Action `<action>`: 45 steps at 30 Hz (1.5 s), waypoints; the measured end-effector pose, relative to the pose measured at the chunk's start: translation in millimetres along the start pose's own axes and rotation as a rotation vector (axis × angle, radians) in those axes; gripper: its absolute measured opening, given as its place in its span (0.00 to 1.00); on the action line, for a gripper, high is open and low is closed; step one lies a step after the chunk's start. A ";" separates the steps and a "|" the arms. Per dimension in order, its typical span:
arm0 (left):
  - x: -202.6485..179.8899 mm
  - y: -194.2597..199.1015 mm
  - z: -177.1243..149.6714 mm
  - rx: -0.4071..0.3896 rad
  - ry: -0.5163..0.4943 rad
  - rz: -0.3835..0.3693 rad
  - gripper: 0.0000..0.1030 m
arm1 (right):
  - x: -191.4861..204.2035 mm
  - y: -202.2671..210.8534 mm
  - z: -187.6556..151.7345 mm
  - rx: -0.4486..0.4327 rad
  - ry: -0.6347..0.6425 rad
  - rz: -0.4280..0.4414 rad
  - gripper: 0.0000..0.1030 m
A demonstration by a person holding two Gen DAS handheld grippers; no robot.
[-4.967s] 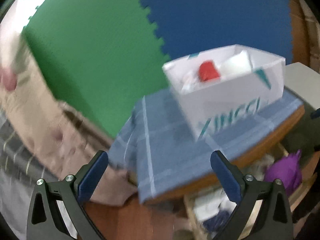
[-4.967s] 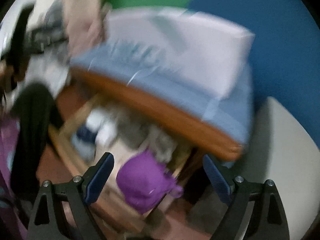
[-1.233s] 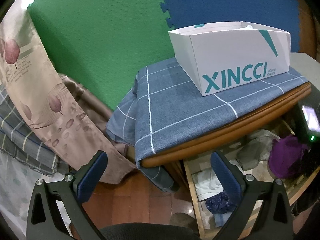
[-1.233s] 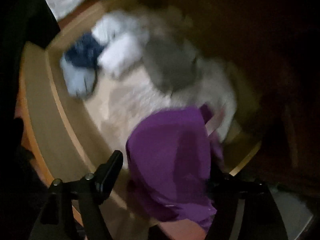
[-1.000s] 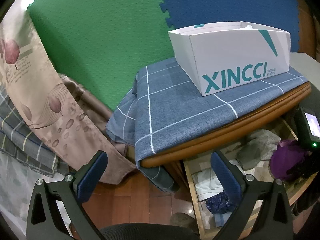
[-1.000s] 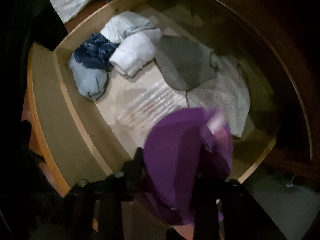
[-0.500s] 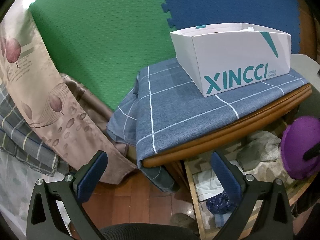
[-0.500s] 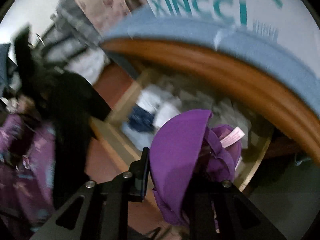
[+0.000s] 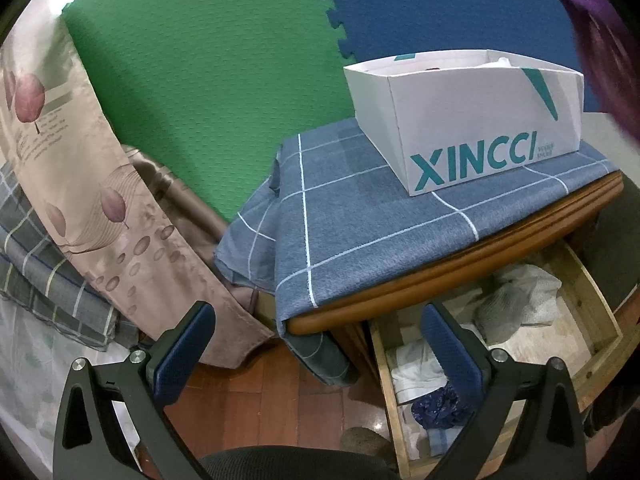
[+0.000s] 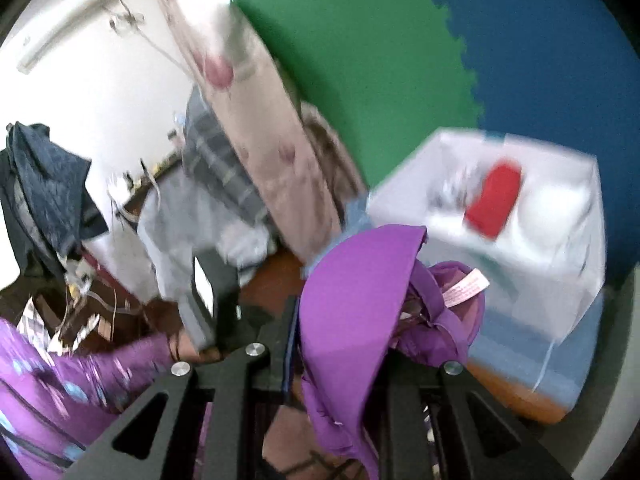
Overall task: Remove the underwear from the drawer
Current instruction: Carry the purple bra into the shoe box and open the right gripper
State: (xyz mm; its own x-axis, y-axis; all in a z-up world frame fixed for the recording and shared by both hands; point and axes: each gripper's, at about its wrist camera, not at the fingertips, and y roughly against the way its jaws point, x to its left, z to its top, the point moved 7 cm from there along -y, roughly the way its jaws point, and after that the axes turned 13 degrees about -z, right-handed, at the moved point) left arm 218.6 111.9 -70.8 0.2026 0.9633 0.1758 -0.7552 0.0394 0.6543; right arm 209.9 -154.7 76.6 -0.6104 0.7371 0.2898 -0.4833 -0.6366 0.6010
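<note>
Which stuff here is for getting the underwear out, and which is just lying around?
For the job:
- purple underwear, clamped in the right gripper
- open drawer
- white box

Just lying about:
- blue checked cloth
- leaf-print curtain
- green mat

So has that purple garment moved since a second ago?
Yes. The purple garment has gone up: it was beside the open drawer, and now sits higher than the white box.

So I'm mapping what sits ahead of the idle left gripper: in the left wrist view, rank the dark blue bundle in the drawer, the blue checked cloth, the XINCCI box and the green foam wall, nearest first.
1. dark blue bundle, low right, by the left gripper's right finger.
2. blue checked cloth, draped over the tabletop, centre.
3. XINCCI box, on the cloth, upper right.
4. green foam wall, behind everything.
</note>
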 end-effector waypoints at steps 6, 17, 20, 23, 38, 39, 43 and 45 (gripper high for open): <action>1.8 1.6 0.2 -0.006 0.012 -0.003 1.00 | -25.9 32.2 80.5 -0.113 0.011 -0.076 0.17; 0.2 2.2 -0.2 -0.007 0.011 -0.001 1.00 | -116.3 -12.8 167.6 -0.151 -0.071 -0.217 0.17; -0.1 2.3 -0.4 -0.005 0.012 0.002 1.00 | -145.9 -51.4 162.7 -0.089 -0.132 -0.233 0.17; -0.1 2.3 -0.1 -0.007 0.011 0.002 1.00 | -166.3 -89.3 147.7 -0.013 -0.167 -0.253 0.17; -3.6 0.7 0.5 -0.009 0.014 -0.001 1.00 | -192.7 -171.6 83.3 0.249 -0.223 -0.305 0.18; -3.5 0.8 0.3 -0.009 0.015 -0.002 1.00 | -195.5 -173.9 78.0 0.259 -0.227 -0.311 0.19; -4.5 0.3 1.2 -0.012 0.016 -0.004 1.00 | -202.7 -171.9 64.6 0.266 -0.259 -0.308 0.41; -4.6 0.4 1.0 -0.010 0.017 -0.003 1.00 | -204.1 -168.8 60.9 0.263 -0.275 -0.285 0.51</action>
State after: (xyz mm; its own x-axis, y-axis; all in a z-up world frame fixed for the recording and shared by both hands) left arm 218.0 107.2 -70.6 0.1943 0.9676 0.1615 -0.7610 0.0449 0.6472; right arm 454.2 -183.9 -38.6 -0.2710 0.9292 0.2512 -0.4107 -0.3476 0.8429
